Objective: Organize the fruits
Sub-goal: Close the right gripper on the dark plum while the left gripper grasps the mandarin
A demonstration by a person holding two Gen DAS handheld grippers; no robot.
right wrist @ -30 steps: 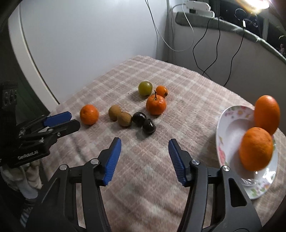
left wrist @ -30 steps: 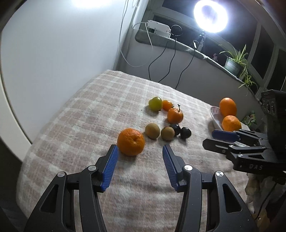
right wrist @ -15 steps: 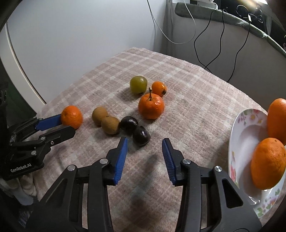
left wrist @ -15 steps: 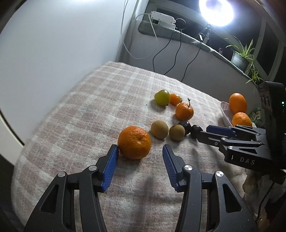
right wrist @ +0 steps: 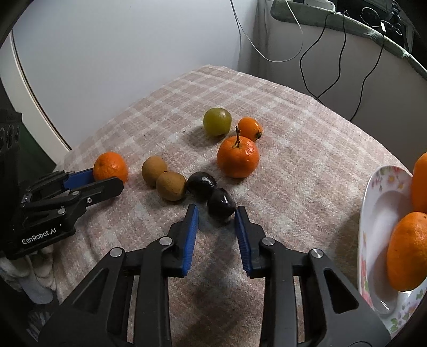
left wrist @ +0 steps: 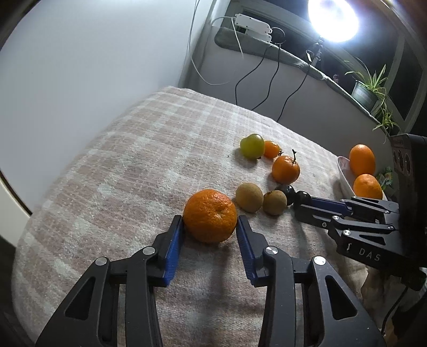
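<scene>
Both grippers have dropped toward the fruit and narrowed since a second ago. The left gripper [left wrist: 210, 227] now brackets the mandarin [left wrist: 210, 215], its blue pads [left wrist: 174, 240] closing and already against the peel on both sides. The right gripper [right wrist: 216, 216] is closing around the near dark fruit [right wrist: 221, 204]; the right pad looks to touch it, while a gap remains on the left. Two grasps at once suggest both fruits are about to be lifted, probably toward the plate [right wrist: 379, 208] on the right, which already holds two oranges [right wrist: 408, 251].

The surface [right wrist: 293, 128] is covered in a pink plaid cloth. Between the two grasped fruits lie two brown fruits [right wrist: 170, 185]; behind them sit a green fruit [right wrist: 217, 121], a small orange one and a stemmed mandarin [right wrist: 237, 157]. Beyond are a white wall, cables, a ring lamp [left wrist: 333, 16] and a potted plant [left wrist: 368, 85].
</scene>
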